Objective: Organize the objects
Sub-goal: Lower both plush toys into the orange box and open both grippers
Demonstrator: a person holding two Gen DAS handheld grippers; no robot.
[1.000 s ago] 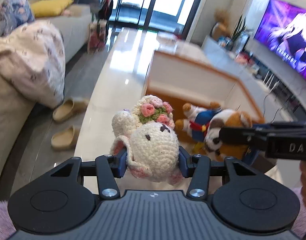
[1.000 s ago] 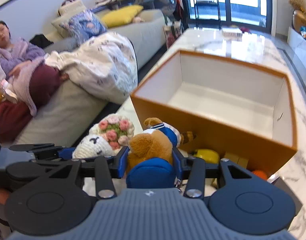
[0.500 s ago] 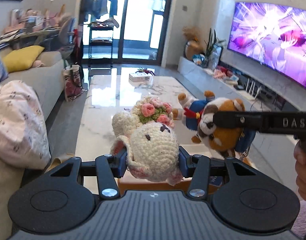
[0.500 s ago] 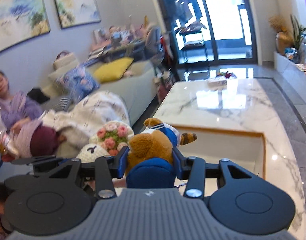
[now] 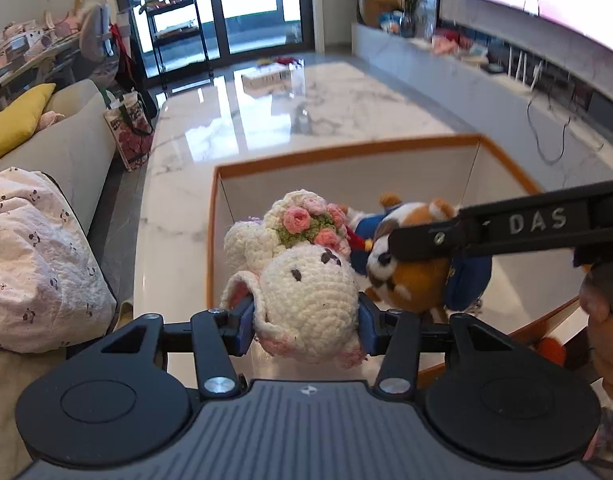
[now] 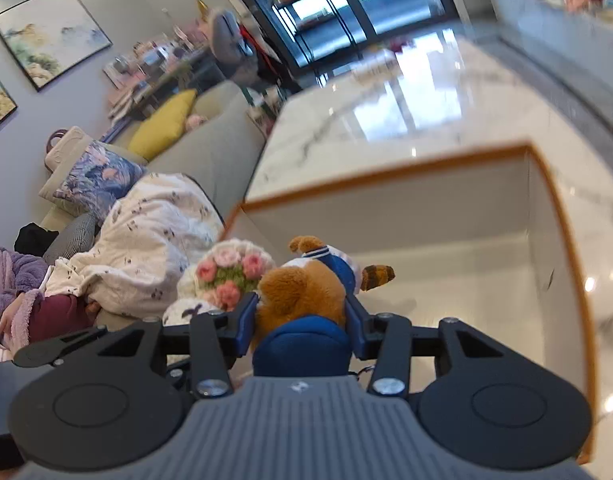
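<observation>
Two plush toys, crocheted sheep (image 5: 306, 296) and brown dog (image 5: 418, 276); one orange box (image 5: 346, 154); two tools (image 5: 304, 322).

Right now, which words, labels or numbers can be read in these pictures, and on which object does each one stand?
"DAS": raised letters on the side of the right gripper, the black bar crossing the left wrist view.
Shopping bag beside the sofa: printed pattern, too blurred to read.
Small box at the far end of the table: print too small to read.
Nothing else is legible.
</observation>
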